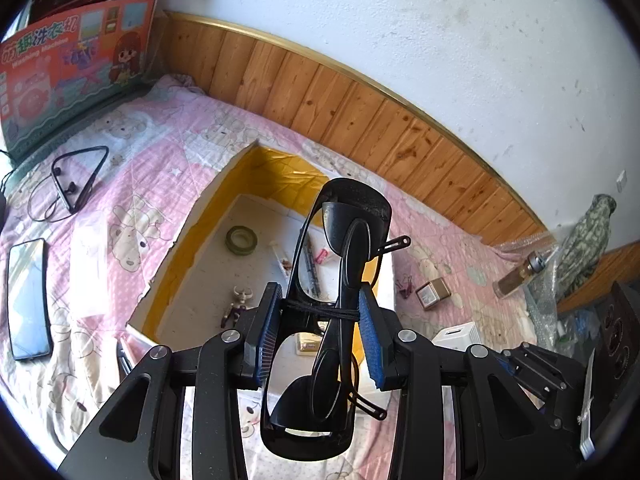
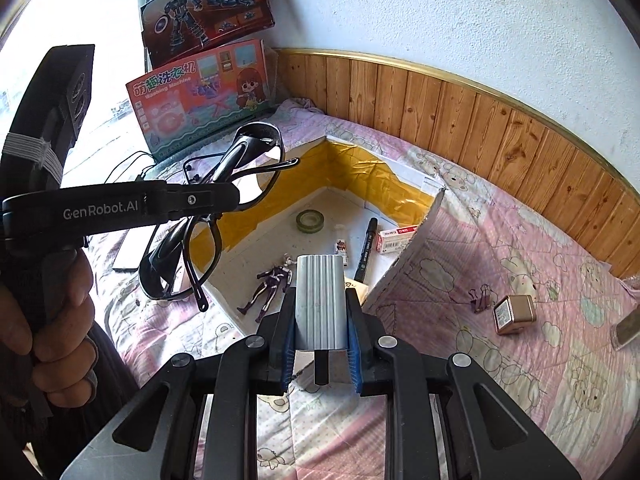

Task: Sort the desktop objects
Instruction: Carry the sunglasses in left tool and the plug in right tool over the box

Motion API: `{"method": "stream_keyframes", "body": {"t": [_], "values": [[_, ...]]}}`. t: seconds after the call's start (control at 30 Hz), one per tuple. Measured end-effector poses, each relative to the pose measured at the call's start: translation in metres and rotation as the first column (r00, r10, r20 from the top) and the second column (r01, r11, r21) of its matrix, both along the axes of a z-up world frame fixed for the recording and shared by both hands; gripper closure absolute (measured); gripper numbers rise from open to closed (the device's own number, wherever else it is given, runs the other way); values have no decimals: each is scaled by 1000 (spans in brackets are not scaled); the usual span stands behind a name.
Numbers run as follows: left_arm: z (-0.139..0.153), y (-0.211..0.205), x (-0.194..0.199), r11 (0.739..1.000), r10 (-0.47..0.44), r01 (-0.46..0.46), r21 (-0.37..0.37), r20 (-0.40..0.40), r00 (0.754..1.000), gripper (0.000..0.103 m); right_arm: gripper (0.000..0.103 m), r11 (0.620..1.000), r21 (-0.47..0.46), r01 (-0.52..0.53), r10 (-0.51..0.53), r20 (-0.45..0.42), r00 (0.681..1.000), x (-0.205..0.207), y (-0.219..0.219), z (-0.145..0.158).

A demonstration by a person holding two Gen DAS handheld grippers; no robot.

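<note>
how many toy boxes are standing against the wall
2. The pink washing machine toy box leans on the wall at the bed's far corner, and the dark red robot toy box sits on top of it. Others could be hidden beyond the frame edge.

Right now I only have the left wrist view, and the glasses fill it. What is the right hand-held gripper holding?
Observer: A silver ribbed block, clamped in the right hand-held gripper.
Operator: What's in the box that I can't see?
Observer: A black marker lies beside a red-and-white carton, near the right wall.
Operator: Is my load touching anything below?
Observer: No. The black glasses hang in the air from the left hand-held gripper.
</note>
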State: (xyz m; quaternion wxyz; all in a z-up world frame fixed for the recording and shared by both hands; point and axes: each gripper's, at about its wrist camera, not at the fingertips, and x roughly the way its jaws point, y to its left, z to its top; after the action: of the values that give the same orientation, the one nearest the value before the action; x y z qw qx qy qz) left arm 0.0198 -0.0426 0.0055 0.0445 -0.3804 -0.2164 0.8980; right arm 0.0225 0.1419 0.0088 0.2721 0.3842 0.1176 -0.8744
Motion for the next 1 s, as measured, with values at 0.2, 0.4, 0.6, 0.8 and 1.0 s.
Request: {"method": "stream_keyframes", "body": {"t": [0.2,0.4,0.6,0.8,1.0], "values": [[-1,-17,-12,999,28,-28,18,10,1000,65,81,1000,9,-16,16,-1,1000,-8,-9,2],[-3,-32,-28,998,52,-53,24,26,998,65,81,1000,13,-24,24,6,1000,-21,-16,3],[-10,-37,-45,998,58,-58,8,49,997,65,81,999,15,-31,31,15,999,-35,-24,3],[-21,-35,-65,999,49,-48,-7,96,994,65,81,999,17,-36,35,41,999,-56,-32,-1],[-37,-32,-83,999,39,-37,-19,154,987,65,81,999,28,-42,40,66,997,-77,-40,-8]]}}
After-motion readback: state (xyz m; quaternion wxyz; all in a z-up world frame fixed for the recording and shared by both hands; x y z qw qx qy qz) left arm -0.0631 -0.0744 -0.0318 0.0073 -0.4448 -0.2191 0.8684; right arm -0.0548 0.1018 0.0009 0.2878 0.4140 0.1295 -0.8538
